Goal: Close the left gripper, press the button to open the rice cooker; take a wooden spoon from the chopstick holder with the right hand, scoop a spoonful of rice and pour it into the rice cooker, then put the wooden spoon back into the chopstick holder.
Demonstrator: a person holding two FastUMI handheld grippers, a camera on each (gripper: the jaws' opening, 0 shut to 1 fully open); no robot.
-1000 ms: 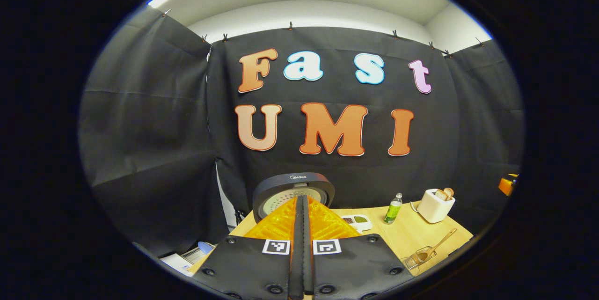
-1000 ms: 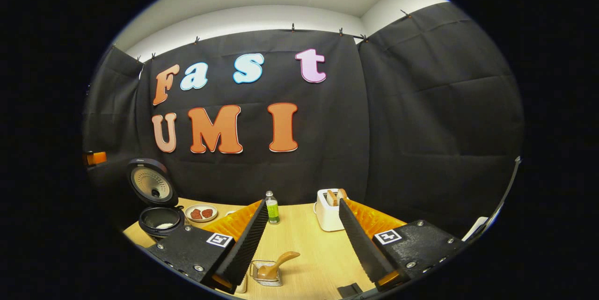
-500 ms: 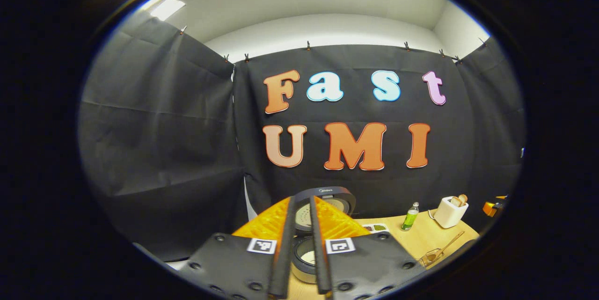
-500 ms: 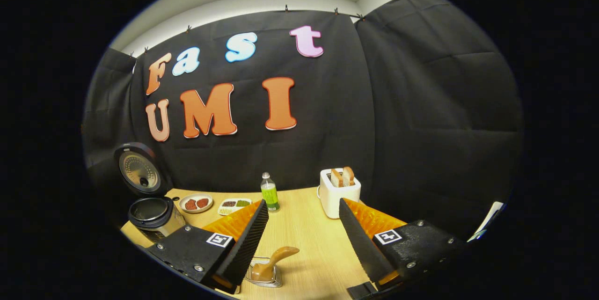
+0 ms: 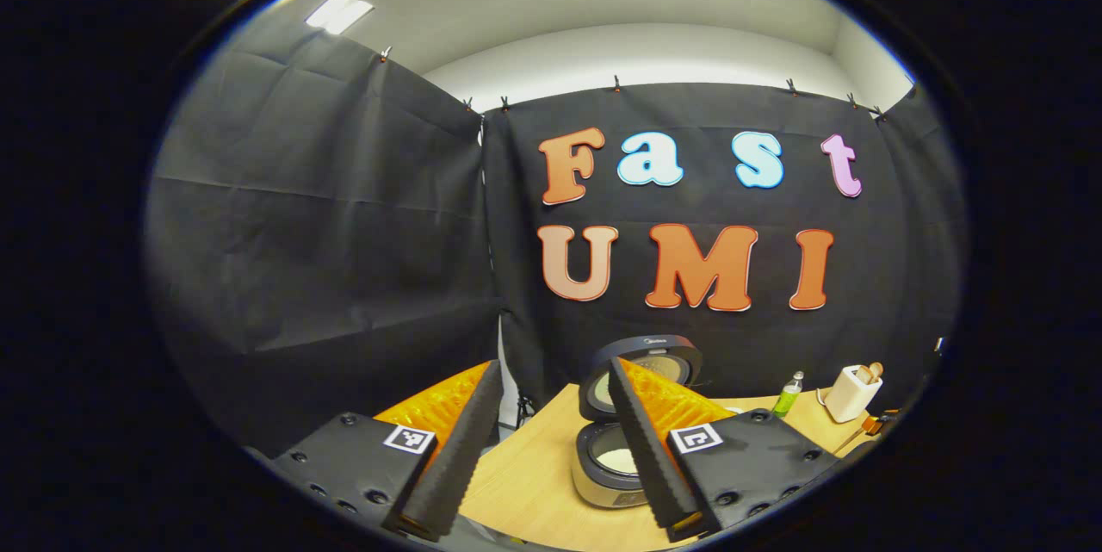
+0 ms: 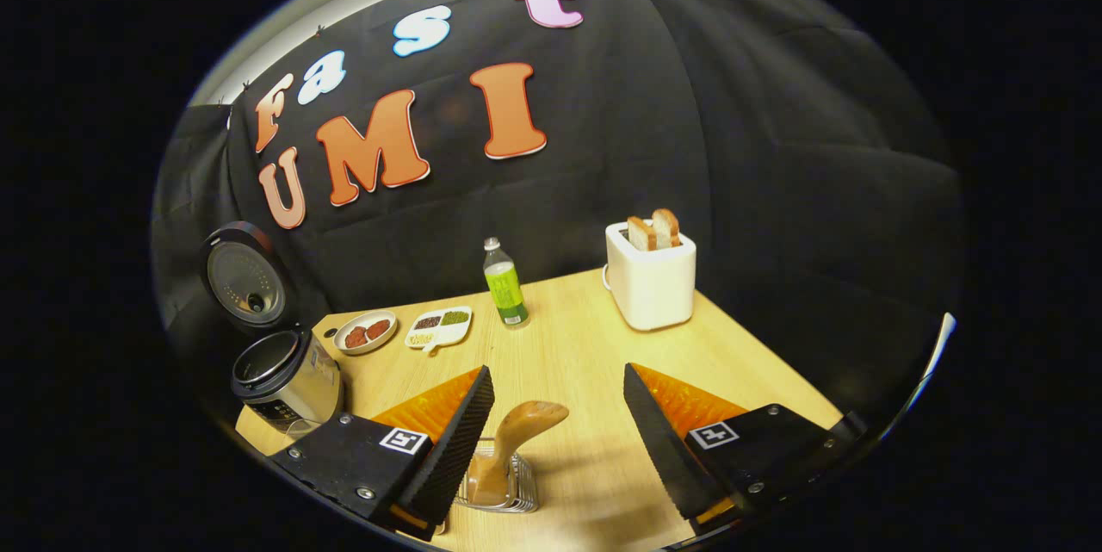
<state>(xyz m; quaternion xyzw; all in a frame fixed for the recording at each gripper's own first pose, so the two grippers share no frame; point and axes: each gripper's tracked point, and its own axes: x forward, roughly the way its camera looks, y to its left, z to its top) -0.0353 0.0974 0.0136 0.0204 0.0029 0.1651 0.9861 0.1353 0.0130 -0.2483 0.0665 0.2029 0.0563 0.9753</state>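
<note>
Tools both gape: left tool has spread since a second ago, its press done, the rice cooker standing open on the tabletop. Right tool has descended toward the wooden spoon in the chopstick holder.

Left gripper view: right finger covers part of the rice cooker rim and open lid. Toaster and bottle too small for detail.

Right gripper view: left finger hides the near side of the chopstick holder; wooden spoon bowl obscured inside it. Contents of the divided dish too small to identify.
</note>
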